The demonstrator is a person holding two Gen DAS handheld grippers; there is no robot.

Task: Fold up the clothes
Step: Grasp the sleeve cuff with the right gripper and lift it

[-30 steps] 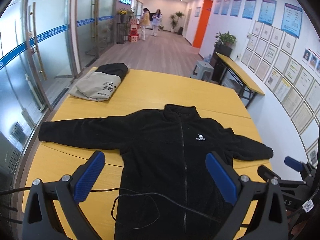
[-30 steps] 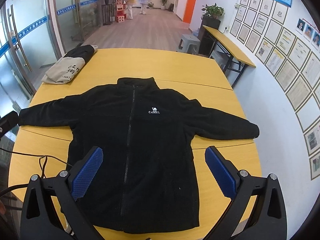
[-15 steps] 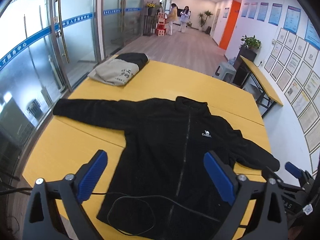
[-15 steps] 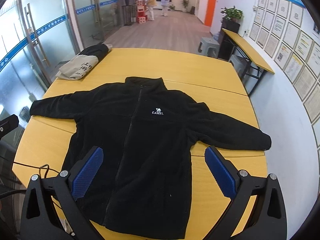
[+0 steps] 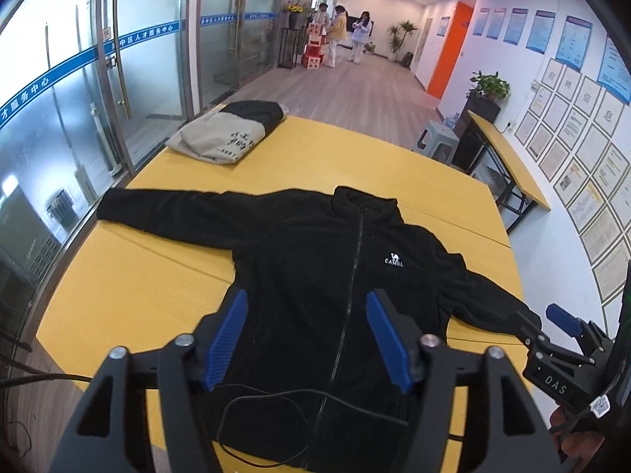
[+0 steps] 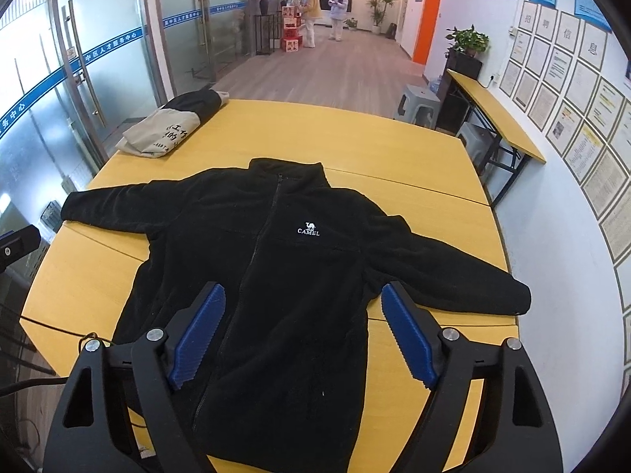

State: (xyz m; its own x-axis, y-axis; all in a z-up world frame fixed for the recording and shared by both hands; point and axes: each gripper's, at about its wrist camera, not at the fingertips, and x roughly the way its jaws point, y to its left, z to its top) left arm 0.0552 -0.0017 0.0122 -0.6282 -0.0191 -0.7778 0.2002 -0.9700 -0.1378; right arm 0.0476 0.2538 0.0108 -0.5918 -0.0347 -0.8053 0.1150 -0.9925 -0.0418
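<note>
The black jacket (image 6: 276,276) lies ahead below both spread, narrowing, empty grippers, left gripper (image 5: 307,339) and right gripper (image 6: 303,331), collar pointing away.

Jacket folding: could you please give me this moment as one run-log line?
jacket: flat, zipped, sleeves spread | table: folded clothes at far corner | left tool: open, closing, empty | right tool: open, closing, empty

We see a black fleece jacket (image 6: 284,276) with a matt, fuzzy nap on a smooth yellow wood-look table (image 6: 414,149). Our gripper fingers carry blue ribbed pads (image 6: 408,335) on matt black plastic. The folded beige-and-black garment (image 5: 228,132) looks like soft cloth.
</note>
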